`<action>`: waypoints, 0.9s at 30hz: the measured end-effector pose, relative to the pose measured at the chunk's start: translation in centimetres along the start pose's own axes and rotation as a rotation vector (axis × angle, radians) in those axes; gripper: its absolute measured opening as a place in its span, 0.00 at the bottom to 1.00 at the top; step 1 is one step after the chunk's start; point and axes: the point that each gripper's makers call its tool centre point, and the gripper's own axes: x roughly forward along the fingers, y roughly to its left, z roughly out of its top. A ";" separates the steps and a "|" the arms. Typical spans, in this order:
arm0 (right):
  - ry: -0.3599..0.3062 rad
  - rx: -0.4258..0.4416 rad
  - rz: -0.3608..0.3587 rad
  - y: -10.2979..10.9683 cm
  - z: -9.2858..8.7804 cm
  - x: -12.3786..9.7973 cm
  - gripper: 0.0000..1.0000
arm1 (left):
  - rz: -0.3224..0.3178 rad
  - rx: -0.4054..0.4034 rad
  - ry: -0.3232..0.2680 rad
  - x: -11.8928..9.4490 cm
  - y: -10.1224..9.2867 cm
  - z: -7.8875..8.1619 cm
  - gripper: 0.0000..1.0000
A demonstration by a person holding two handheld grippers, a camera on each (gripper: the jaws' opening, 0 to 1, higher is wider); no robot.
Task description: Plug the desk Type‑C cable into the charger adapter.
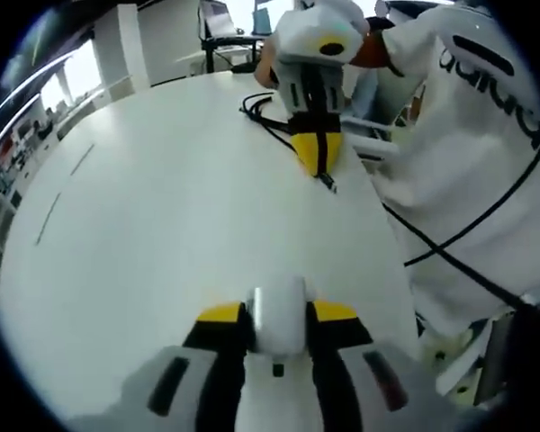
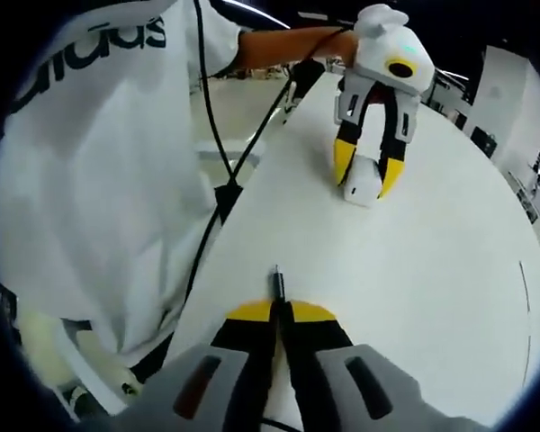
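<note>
My left gripper (image 1: 277, 313) is shut on a white charger adapter (image 1: 277, 324), holding it just above the white table (image 1: 162, 225). Across the table, my right gripper (image 1: 318, 157) is shut on the black Type‑C cable (image 1: 261, 112); its plug (image 1: 327, 183) sticks out past the yellow tips. In the right gripper view my right gripper (image 2: 282, 310) pinches the cable plug (image 2: 276, 279), which points toward my left gripper (image 2: 367, 175) and the adapter (image 2: 362, 187). Plug and adapter are well apart.
A person in a white shirt (image 1: 468, 135) stands at the table's edge (image 2: 225, 234), with a black cord (image 2: 207, 117) hanging over the shirt. The rest of the cable lies bunched behind the right gripper. Desks and a laptop (image 1: 218, 18) stand far off.
</note>
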 end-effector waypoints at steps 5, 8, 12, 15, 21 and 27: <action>-0.010 0.011 -0.016 -0.3 0.1 -0.1 0.03 | 0.009 0.002 0.004 0.0 0.1 0.0 0.25; -0.018 0.015 -0.031 -0.7 0.2 -0.1 0.03 | 0.016 0.003 0.006 -0.1 0.4 -0.1 0.25; -0.056 0.110 -0.095 -1.9 0.8 0.3 0.03 | 0.040 -0.033 0.003 0.0 0.2 0.1 0.25; -0.070 0.135 -0.113 -2.4 1.1 0.3 0.03 | 0.042 -0.037 0.003 0.0 0.2 0.1 0.25; -0.086 0.157 -0.142 -3.2 1.8 0.4 0.03 | 0.044 -0.040 0.015 0.0 0.3 0.1 0.25; -0.103 0.188 -0.169 -4.4 2.8 0.8 0.03 | 0.043 -0.034 0.020 0.4 0.1 0.5 0.25</action>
